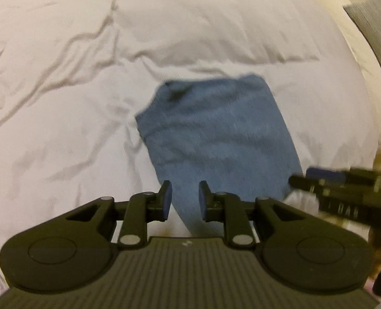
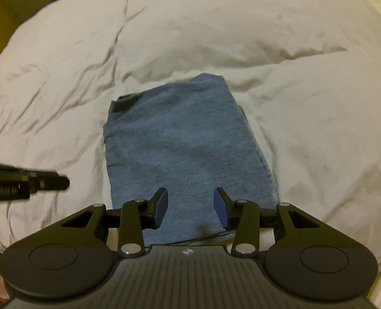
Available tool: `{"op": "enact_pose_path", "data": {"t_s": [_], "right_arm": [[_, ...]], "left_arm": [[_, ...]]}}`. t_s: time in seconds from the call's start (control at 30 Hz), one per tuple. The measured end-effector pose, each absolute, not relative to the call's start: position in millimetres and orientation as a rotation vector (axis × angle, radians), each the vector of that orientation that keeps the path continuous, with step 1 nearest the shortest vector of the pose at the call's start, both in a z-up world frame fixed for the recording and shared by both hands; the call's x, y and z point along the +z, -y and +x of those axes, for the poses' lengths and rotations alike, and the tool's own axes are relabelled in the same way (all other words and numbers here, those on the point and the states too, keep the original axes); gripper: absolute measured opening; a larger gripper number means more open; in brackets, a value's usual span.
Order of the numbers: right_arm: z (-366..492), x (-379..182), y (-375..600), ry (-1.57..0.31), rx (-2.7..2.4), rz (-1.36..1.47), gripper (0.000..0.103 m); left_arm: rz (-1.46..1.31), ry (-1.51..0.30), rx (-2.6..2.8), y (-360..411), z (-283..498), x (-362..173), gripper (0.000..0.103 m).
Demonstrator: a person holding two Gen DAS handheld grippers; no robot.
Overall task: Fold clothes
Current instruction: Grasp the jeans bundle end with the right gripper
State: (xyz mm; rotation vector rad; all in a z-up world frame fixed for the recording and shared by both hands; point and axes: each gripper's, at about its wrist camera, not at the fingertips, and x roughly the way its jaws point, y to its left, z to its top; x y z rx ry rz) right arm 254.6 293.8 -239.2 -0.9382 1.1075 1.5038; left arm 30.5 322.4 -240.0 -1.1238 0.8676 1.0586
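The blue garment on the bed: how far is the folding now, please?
Done: the blue garment lies as a compact folded rectangle on the white duvet. In hand: nothing; the left claw and the right claw are both open, with no cloth between the pads. Left: perhaps only smoothing; no other clothes are in view.

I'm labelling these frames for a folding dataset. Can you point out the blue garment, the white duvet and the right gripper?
Blue garment (image 2: 185, 149): right wrist view, middle of its folded top face.
White duvet (image 1: 61, 51): left wrist view, bare wrinkled part left of the garment.
Right gripper (image 2: 190, 207): right wrist view, gap midway between its fingertips.
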Motion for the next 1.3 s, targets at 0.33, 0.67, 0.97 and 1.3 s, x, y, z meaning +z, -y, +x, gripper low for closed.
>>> {"op": "enact_pose_path", "data": {"t_s": [0.33,0.67,0.97,1.3], "right_arm": [[247,-230,-349,-1.001,1.699,-1.108,0.043],[256,-270,-416,-0.861,1.944,-1.42,0.043],[197,-287,-454,-0.8,2.114,-1.53,0.043],[125,-322,-493,-0.931,2.161,-1.589,0.046]], "left_arm": [[-1.211,-0.762,1.203,-348,26,-257,0.018],[-1.407,-0.67,1.366,-356,28,-311,0.02],[-1.44,-0.619,1.319,-362,12,-337,0.024],[-1.535,-0.516,1.259,-357,-9,-370,0.024]]}}
